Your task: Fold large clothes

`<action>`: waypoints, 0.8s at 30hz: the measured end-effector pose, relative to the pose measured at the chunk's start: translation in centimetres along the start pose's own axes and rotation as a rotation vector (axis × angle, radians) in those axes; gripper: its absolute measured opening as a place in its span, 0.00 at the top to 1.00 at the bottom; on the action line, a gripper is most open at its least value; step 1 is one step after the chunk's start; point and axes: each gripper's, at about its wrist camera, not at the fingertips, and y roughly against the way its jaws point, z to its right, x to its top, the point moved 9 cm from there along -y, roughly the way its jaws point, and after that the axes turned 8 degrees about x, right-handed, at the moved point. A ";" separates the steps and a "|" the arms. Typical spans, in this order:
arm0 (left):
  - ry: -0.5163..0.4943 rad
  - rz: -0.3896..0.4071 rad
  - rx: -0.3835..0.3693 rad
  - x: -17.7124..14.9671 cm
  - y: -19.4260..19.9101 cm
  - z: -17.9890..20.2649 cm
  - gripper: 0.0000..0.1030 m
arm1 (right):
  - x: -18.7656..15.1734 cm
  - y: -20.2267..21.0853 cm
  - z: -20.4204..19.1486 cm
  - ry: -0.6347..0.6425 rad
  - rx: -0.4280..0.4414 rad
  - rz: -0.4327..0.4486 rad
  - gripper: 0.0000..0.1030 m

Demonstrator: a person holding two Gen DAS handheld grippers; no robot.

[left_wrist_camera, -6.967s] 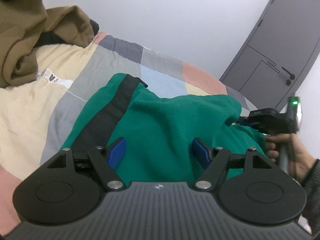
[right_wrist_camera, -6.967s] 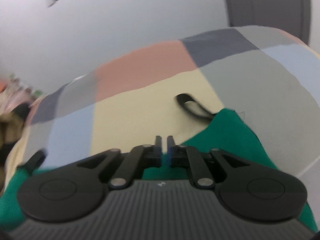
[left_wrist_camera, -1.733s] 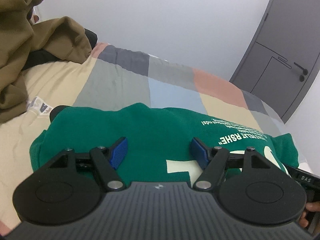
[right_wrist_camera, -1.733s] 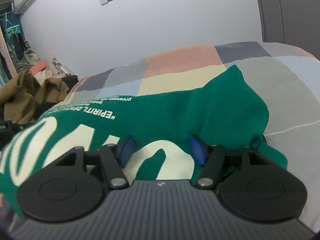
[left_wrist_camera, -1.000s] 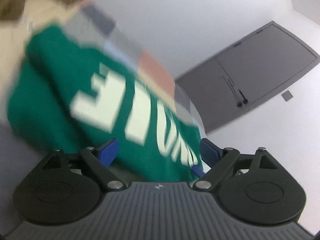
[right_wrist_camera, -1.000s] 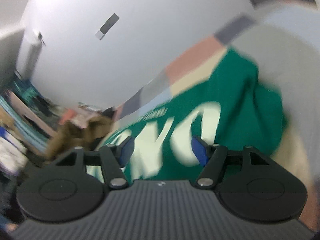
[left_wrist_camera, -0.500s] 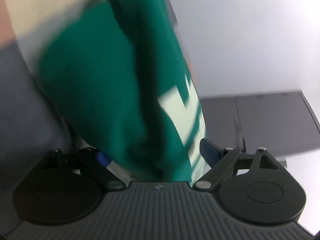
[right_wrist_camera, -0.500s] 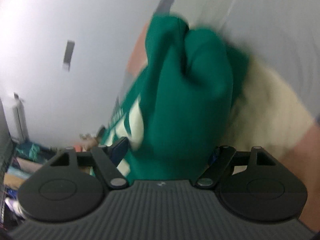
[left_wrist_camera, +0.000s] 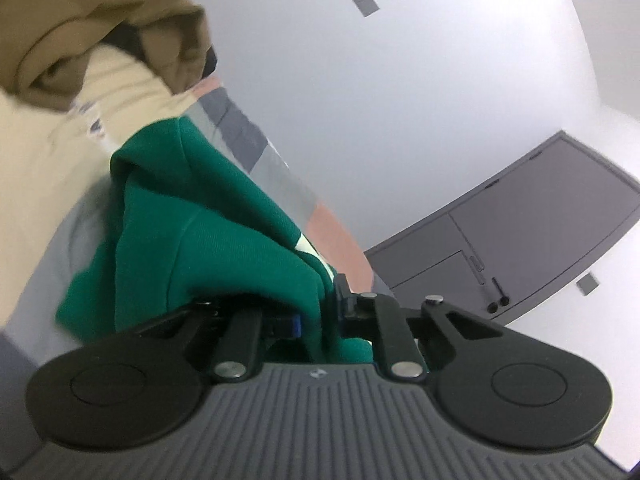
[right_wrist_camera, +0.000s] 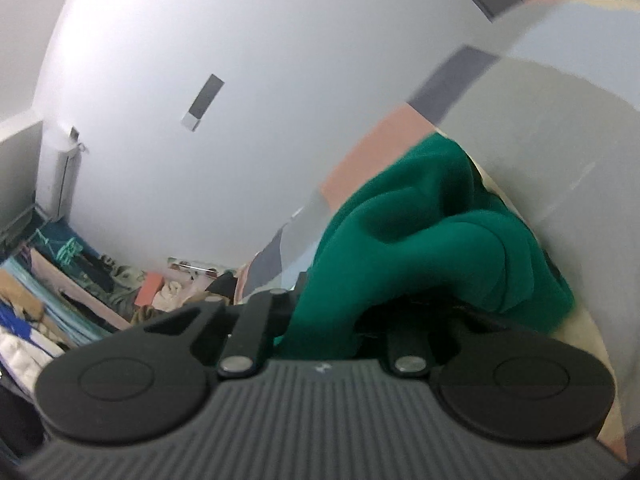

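A green sweatshirt (left_wrist_camera: 208,240) with pale lettering lies folded and bunched on a patchwork bedspread (left_wrist_camera: 44,184). My left gripper (left_wrist_camera: 318,320) is shut on a thick fold of it, and the cloth rises from between the jaws. In the right wrist view the same green sweatshirt (right_wrist_camera: 420,248) bulges over my right gripper (right_wrist_camera: 320,320), which is shut on its other end. The right fingertips are hidden under the cloth. Both views are strongly tilted.
A brown garment (left_wrist_camera: 92,28) is heaped at the head of the bed. A grey door (left_wrist_camera: 520,236) stands at the far right wall. A cluttered pile of clothes (right_wrist_camera: 80,292) fills the room's left side, below a wall air conditioner (right_wrist_camera: 64,168).
Both grippers were open over the sweatshirt; both have now closed on its ends, and both cameras have tilted sharply as they dropped to the cloth.
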 end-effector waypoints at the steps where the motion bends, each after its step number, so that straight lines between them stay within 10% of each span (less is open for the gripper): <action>1: -0.022 0.004 0.016 -0.1 0.1 -0.3 0.84 | 0.0 -0.2 0.6 0.012 -0.014 -0.008 0.81; 17: 0.092 -0.119 0.172 -3.6 -1.7 -6.0 0.83 | -5.0 -0.1 4.6 -0.164 -0.104 -0.116 0.77; 19: 0.104 -0.128 0.163 -3.1 -2.3 -6.3 0.81 | -5.6 0.3 4.7 -0.224 -0.097 -0.124 0.67; 22: 0.119 -0.134 0.158 -3.2 -1.9 -6.2 0.72 | -7.4 0.5 5.5 -0.351 -0.091 -0.148 0.17; 24: 0.136 -0.150 0.160 -3.2 -1.8 -6.1 0.41 | -8.5 0.2 6.4 -0.432 -0.088 -0.165 0.14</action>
